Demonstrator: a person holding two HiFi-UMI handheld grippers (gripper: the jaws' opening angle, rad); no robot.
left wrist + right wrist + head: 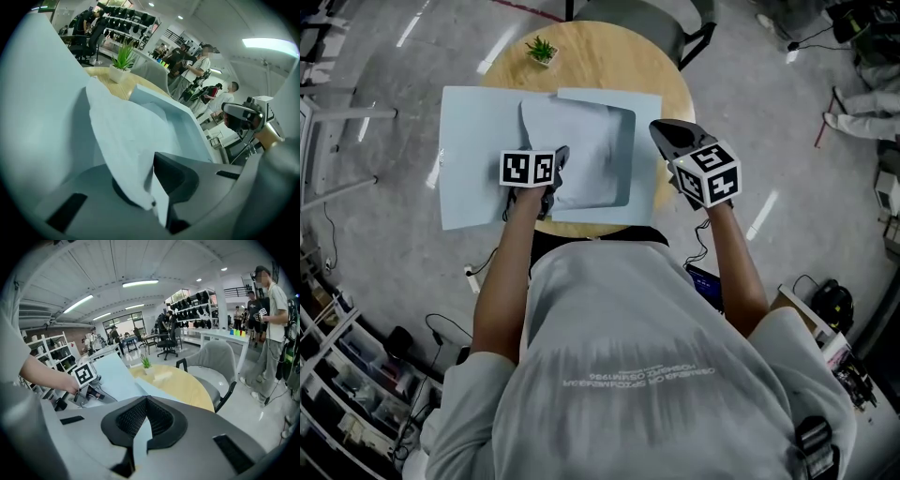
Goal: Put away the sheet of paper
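A pale sheet of paper (591,155) lies curled over an open light-blue folder (473,159) on the round wooden table (609,56). My left gripper (555,169) is shut on the sheet's near left edge. In the left gripper view the paper (126,140) runs down between the closed jaws of the left gripper (152,187). My right gripper (661,133) is at the folder's right edge. In the right gripper view a strip of the light-blue folder cover (140,437) sits pinched between the shut jaws of the right gripper (145,401).
A small potted plant (542,50) stands at the table's far edge. A grey chair (675,23) is behind the table. Cables and shelves line the floor on the left. Several people (269,310) stand in the room beyond.
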